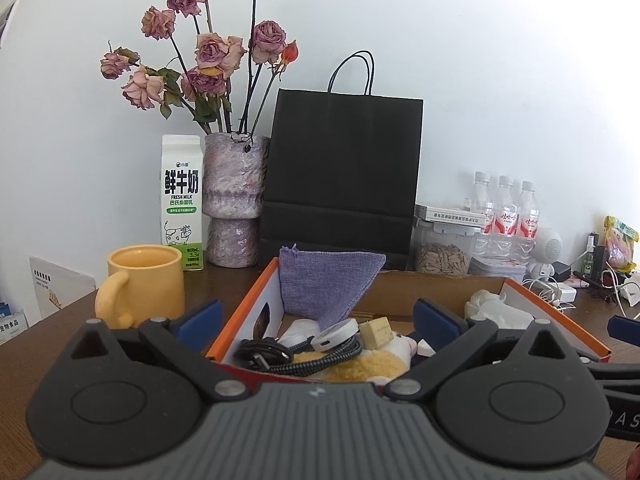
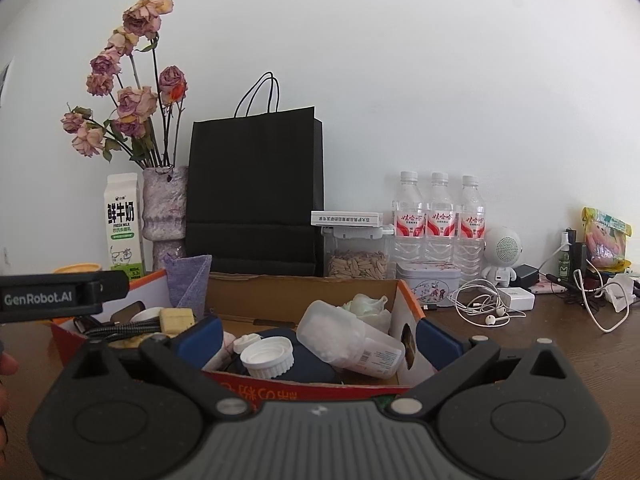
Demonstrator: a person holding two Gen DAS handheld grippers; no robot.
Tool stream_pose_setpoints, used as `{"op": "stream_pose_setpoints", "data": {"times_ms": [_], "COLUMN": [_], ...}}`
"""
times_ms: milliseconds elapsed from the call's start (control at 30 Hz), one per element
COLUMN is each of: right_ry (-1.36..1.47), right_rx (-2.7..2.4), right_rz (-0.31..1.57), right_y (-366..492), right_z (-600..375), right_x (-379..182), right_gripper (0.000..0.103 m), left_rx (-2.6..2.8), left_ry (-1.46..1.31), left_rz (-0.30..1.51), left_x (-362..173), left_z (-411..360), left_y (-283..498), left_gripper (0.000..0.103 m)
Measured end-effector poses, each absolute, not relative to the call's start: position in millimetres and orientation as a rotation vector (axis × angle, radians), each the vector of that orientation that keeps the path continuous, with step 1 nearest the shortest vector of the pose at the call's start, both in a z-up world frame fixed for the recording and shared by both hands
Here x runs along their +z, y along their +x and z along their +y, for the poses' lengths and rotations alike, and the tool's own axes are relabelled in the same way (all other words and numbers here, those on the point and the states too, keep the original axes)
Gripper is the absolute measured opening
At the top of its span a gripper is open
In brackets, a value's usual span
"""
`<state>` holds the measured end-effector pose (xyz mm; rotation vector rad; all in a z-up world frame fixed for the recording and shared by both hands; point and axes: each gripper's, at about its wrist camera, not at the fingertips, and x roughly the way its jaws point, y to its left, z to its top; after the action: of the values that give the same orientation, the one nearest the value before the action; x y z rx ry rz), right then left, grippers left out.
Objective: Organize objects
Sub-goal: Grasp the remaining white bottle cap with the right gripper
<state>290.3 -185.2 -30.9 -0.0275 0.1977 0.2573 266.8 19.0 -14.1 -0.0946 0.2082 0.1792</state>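
Observation:
An open cardboard box with orange edges (image 1: 248,304) (image 2: 412,300) sits on the brown table, full of small items. In the left wrist view it holds a purple cloth pouch (image 1: 320,284), a coiled braided cable (image 1: 304,360), a white round device (image 1: 334,334), a yellow plush (image 1: 368,366) and crumpled white paper (image 1: 492,308). In the right wrist view it holds a clear plastic bottle (image 2: 348,338) lying down and a white cap (image 2: 268,356). My left gripper (image 1: 318,320) is open over the box's left half. My right gripper (image 2: 320,334) is open over its right half. Both are empty.
A yellow mug (image 1: 144,284), milk carton (image 1: 182,208), vase of dried roses (image 1: 234,200) and black paper bag (image 1: 340,176) stand behind the box. To the right are a seed jar (image 2: 356,256), three water bottles (image 2: 440,220), a tin (image 2: 428,284), earphones (image 2: 480,304) and chargers (image 2: 520,298).

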Motion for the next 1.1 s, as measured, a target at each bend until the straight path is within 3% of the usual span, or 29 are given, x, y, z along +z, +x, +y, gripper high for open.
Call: {"op": "stream_pose_setpoints", "data": {"times_ms": [833, 933, 1000, 1100], "right_ry": [-0.007, -0.009, -0.007, -0.002], "right_rx": [0.238, 0.244, 0.251, 0.259], "right_rz": [0.391, 0.435, 0.466, 0.520], "right_y": [242.4, 249.4, 253.9, 262.8], "right_z": [-246.5, -245.2, -243.8, -240.4], "right_x": [-42.6, -45.2, -47.5, -51.7], "right_gripper": [0.102, 0.096, 0.086, 0.081], "left_rx": [0.139, 0.133, 0.125, 0.114], "left_ry": [-0.131, -0.133, -0.132, -0.134], "left_rz": [0.334, 0.345, 0.352, 0.360], "left_x": [-25.3, -26.4, -26.9, -27.7], "left_z": [33.0, 33.4, 33.0, 32.2], "left_y": [207.6, 207.7, 208.6, 208.3], "left_gripper": [0.103, 0.103, 0.103, 0.103]}}
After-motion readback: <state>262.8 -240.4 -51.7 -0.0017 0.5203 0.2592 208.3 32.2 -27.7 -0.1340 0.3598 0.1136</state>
